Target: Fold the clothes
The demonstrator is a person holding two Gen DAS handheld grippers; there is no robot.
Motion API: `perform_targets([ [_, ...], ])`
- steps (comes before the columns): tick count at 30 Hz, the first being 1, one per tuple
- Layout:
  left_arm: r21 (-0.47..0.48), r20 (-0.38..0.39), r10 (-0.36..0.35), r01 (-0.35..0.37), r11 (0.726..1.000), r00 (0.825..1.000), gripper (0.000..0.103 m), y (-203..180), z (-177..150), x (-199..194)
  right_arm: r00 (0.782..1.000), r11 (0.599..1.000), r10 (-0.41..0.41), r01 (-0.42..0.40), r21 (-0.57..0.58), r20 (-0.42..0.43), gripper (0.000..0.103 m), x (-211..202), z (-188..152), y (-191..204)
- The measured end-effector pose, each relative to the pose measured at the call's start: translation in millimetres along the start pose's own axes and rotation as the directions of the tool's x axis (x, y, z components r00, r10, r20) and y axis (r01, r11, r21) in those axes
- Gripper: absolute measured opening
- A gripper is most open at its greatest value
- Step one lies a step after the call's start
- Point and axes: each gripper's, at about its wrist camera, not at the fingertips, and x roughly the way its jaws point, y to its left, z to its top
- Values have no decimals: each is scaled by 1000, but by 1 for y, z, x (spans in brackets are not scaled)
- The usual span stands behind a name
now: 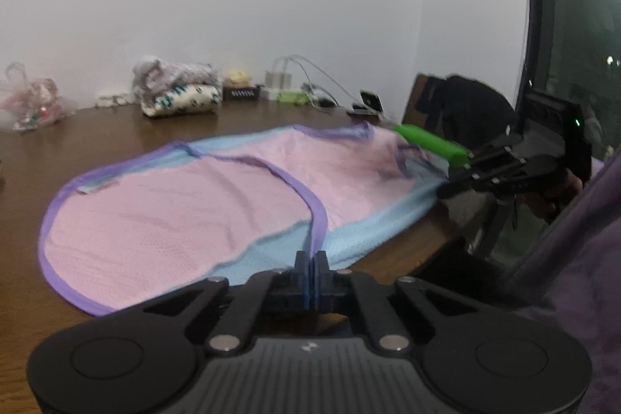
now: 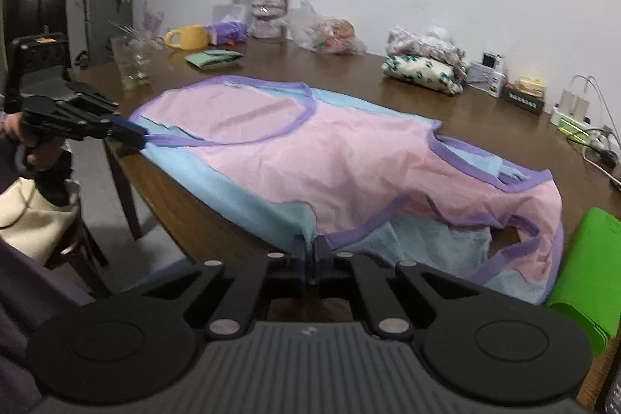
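Filling brown wooden table [image 2: 388, 84], pink-and-blue garment [image 2: 330, 158], white wall behind.

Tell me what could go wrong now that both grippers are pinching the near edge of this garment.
The left gripper and right gripper hold only thin trim of the garment; it could slip out during the lift. The glass stands near the far corner, so swinging fabric could tip it. Part of the garment overhangs the table edge and may drag.
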Motion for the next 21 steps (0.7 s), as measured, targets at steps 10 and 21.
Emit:
perform_targets([
  [10,99,13,75,-76,992,997,1,40,70,25,996,999,-40,41,-8,82,3,25,68,-29],
  [21,-48,-21,150,-151,987,988,67,52,57,9,980,981,-183,177,85,73,36,48,71,-42],
])
